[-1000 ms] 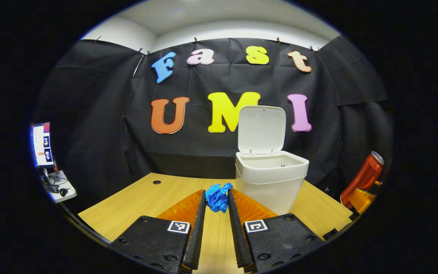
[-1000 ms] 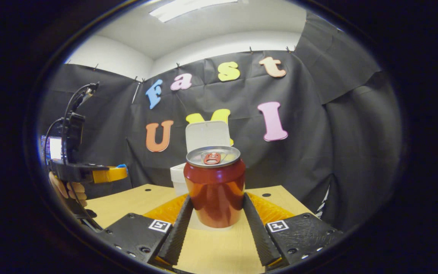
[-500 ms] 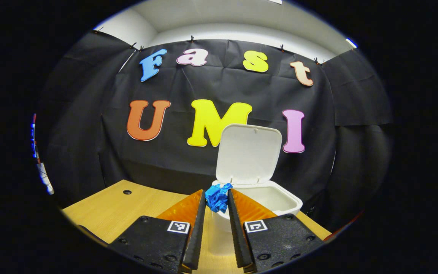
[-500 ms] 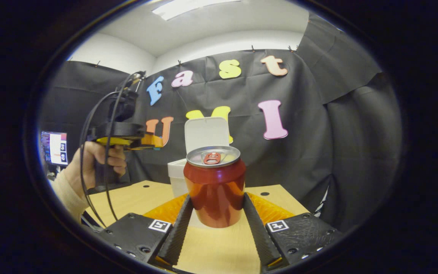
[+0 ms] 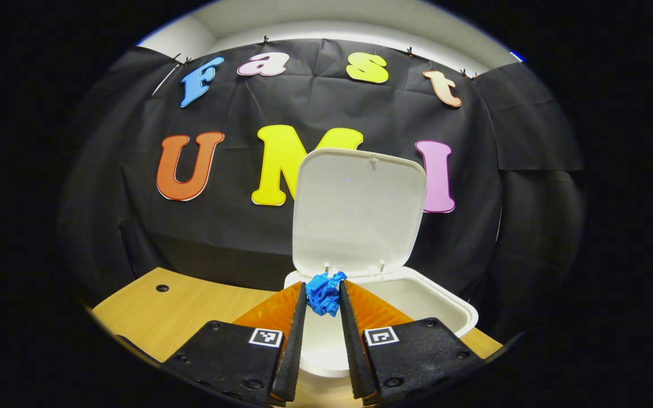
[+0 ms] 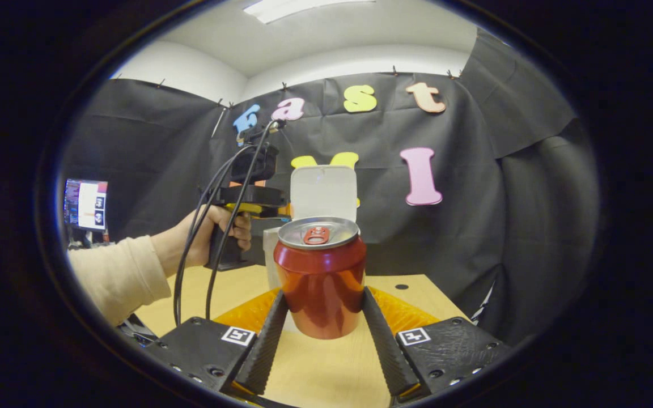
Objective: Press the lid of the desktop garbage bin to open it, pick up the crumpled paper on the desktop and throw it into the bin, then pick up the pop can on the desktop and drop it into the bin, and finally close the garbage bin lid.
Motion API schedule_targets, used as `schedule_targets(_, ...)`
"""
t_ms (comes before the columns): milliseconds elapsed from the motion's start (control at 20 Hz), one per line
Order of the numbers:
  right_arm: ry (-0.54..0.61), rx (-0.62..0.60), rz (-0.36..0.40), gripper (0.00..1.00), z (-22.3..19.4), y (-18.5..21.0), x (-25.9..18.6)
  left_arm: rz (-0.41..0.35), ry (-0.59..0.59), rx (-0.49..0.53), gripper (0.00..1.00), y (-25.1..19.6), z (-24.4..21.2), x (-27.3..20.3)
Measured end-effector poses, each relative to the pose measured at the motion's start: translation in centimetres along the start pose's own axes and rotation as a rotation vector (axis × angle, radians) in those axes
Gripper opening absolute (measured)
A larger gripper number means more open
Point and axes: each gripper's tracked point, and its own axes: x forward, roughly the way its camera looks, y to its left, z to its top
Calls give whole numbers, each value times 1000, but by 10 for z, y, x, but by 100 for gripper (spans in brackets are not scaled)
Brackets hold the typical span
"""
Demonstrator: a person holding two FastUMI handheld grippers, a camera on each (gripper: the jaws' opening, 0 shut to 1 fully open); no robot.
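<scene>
Over open bin (image 5: 417, 294), left gripper (image 5: 322, 297) clamping crumpled paper (image 5: 324, 292)

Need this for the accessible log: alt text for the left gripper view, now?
The left claw is shut on a blue crumpled paper, held over the open white garbage bin on a wooden desktop. The bin's lid stands upright behind the opening, against the black cloth wall.

One white bin (image 5: 417, 294), its one lid (image 5: 359, 209) up at frame center. One blue crumpled paper (image 5: 325, 293), low center. One red pop can (image 6: 319, 277), middle of the right gripper view. Two grippers, two fingers (image 6: 262, 343) each. One hand (image 6: 204, 241) and one monitor (image 6: 85, 205) at left, one bench (image 5: 190, 309).
</scene>
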Motion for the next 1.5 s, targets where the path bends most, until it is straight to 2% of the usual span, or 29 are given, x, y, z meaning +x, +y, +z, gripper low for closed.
schedule_targets(200,10,6,-1,77,-4,-1,4,-58,6,-19,41,-15,-6,2)
schedule_targets(250,13,5,-7,77,-5,-3,5,-96,10,-30,46,-24,-8,-2)
schedule_targets(300,15,4,-9,76,-6,-3,6,-118,4,-41,58,-28,-7,-3)
schedule_targets(350,17,3,-11,77,-7,-4,7,-136,-9,-51,63,-30,-4,-7)
schedule_targets(400,19,1,-13,77,-9,-4,7,-151,-24,-68,75,-33,-1,-9)
schedule_targets(450,22,1,-15,77,-9,-4,9,-169,-31,-81,81,-36,1,-10)
schedule_targets(500,25,2,-17,77,-11,-4,9,-185,-36,-90,92,-38,1,-12)
schedule_targets(550,27,0,-17,77,-11,-4,9,-199,-45,-95,96,-38,3,-15)
schedule_targets(700,26,-13,-17,77,-12,-1,10,-229,-87,-106,98,-35,4,-27)
schedule_targets(1050,22,-41,-31,77,-12,-1,10,-127,-253,-101,97,33,18,-72)
schedule_targets(1300,16,-50,-61,77,-10,-7,14,54,-297,40,98,93,-4,-114)
schedule_targets(1400,22,-48,-87,76,-10,-15,16,147,-288,55,97,112,-17,-133)
schedule_targets(1500,21,-40,-116,76,-7,-21,14,207,-253,45,97,120,-32,-151)
